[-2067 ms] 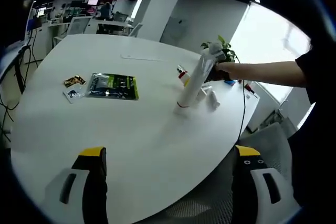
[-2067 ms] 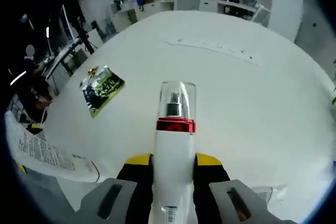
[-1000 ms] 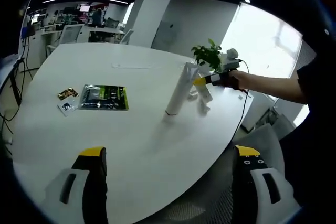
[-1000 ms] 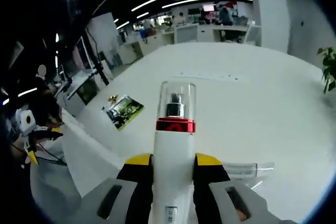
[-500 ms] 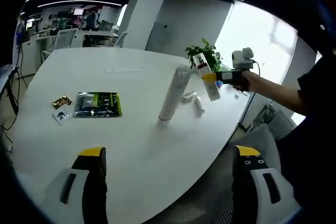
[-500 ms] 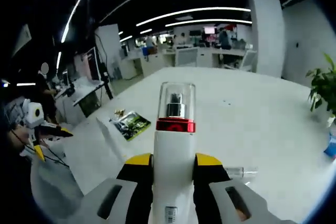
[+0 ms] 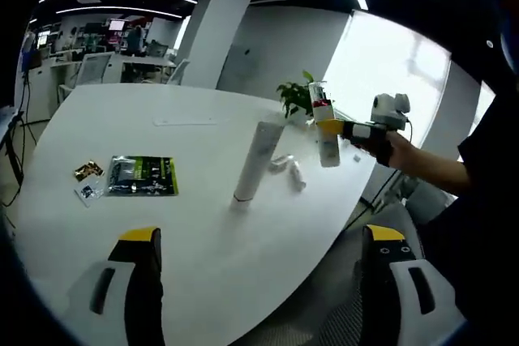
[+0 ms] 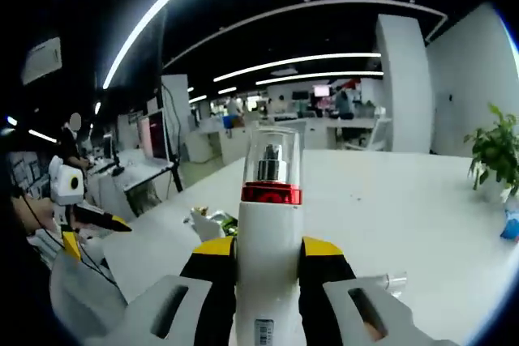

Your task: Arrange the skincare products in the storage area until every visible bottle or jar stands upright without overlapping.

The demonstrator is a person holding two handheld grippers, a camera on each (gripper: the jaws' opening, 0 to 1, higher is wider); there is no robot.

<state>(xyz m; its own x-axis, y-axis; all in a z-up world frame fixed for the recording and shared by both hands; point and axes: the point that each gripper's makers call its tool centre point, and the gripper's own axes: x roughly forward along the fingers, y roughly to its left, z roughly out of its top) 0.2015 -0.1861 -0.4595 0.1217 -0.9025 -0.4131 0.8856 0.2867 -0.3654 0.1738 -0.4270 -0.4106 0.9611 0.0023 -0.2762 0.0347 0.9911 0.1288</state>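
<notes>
My right gripper (image 8: 269,250) is shut on a white pump bottle (image 8: 268,216) with a red collar and a clear cap. In the left gripper view that bottle (image 7: 328,151) hangs roughly upright in the air over the table's right part, held by the right gripper (image 7: 331,127). A tall white tube (image 7: 250,160) stands cap-down on the white table (image 7: 186,224). Two small bottles (image 7: 289,169) lie flat just right of it. My left gripper (image 7: 261,234) is open near the table's front edge, with nothing between its fingers.
A green packet (image 7: 143,175) and small sachets (image 7: 86,179) lie on the table's left. A potted plant (image 7: 295,95) stands at the far edge. In the right gripper view a small clear bottle (image 8: 383,282) lies on the table and the left gripper (image 8: 87,218) shows at the left.
The right gripper has lifted the pump bottle off the table and turned it from slanted to nearly upright. Both views shifted with the hands; the tube and the lying bottles stayed put.
</notes>
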